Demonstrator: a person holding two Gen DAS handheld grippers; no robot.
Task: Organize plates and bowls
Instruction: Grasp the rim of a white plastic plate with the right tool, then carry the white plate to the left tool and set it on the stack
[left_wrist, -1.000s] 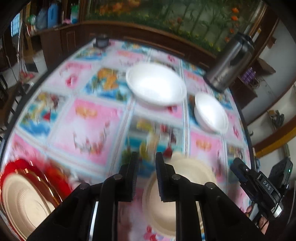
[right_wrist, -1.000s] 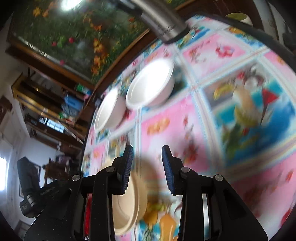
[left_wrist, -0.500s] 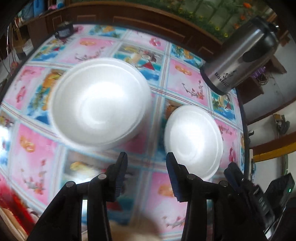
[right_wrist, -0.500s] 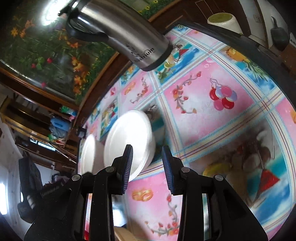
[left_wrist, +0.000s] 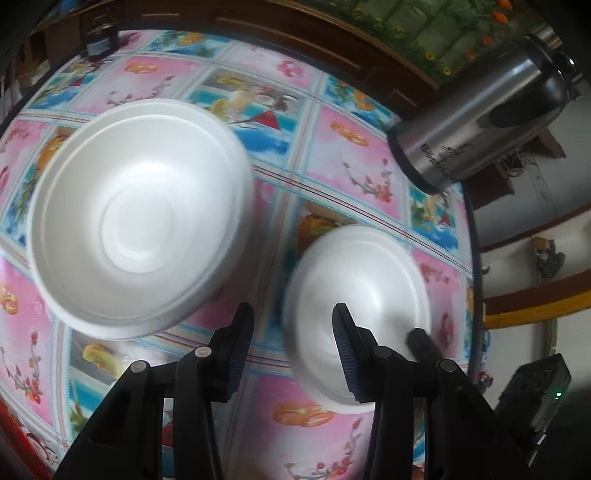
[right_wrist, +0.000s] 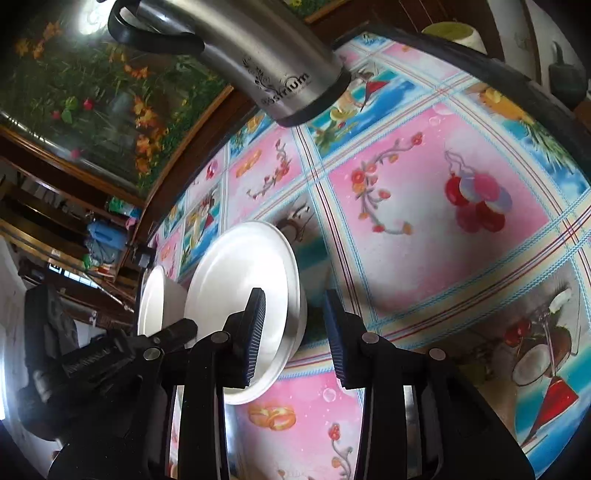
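Two white foam bowls sit on the patterned tablecloth. The larger bowl (left_wrist: 140, 236) is to the left, the smaller bowl (left_wrist: 358, 295) to the right. My left gripper (left_wrist: 293, 345) is open, its jaws astride the smaller bowl's near left rim. My right gripper (right_wrist: 293, 328) is open, its jaws astride the same bowl's (right_wrist: 240, 291) right rim, left finger over the inside. The larger bowl (right_wrist: 155, 299) shows behind it. The right gripper's tip (left_wrist: 421, 343) shows over the smaller bowl.
A steel thermos jug (left_wrist: 480, 122) stands at the table's far right edge, close behind the smaller bowl; it also shows in the right wrist view (right_wrist: 266, 55). A dark wooden cabinet (left_wrist: 295, 33) runs behind the table. A red plate edge (left_wrist: 14, 439) shows at lower left.
Both grippers moved forward across the table from the tan and red plates to the white bowls. The left gripper's jaws opened wider. Both now straddle the smaller bowl's rim.
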